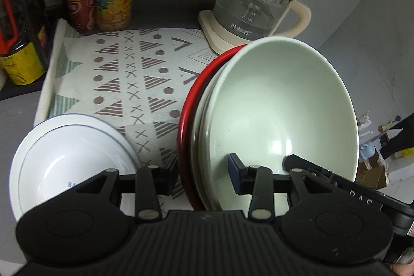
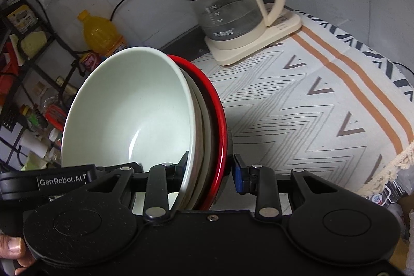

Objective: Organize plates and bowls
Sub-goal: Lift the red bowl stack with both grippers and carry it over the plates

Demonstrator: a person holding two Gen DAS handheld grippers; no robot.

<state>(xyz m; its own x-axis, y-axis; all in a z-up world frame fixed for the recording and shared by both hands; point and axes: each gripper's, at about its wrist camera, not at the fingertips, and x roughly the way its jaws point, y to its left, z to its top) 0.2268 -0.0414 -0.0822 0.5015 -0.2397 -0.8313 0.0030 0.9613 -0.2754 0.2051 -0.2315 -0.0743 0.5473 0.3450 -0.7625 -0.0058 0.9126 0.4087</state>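
Both hand-held grippers, left (image 1: 204, 173) and right (image 2: 209, 168), were clamped on opposite rims of one stack: green bowl (image 1: 279, 105), pale plate, red plate (image 1: 185, 118). Stack was held tilted, in front of the kettle (image 1: 256, 1). Carrying step, seemingly. Next: level it, set down by the white bowl (image 1: 69, 154).

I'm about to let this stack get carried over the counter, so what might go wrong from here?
1. The stack stands on edge, both grippers pinching only its rim; the green bowl merely nests in the red plate and might slide out.
2. The kettle stands close behind; a swing could knock it.
3. The white bowl sits near the left gripper and might get bumped.
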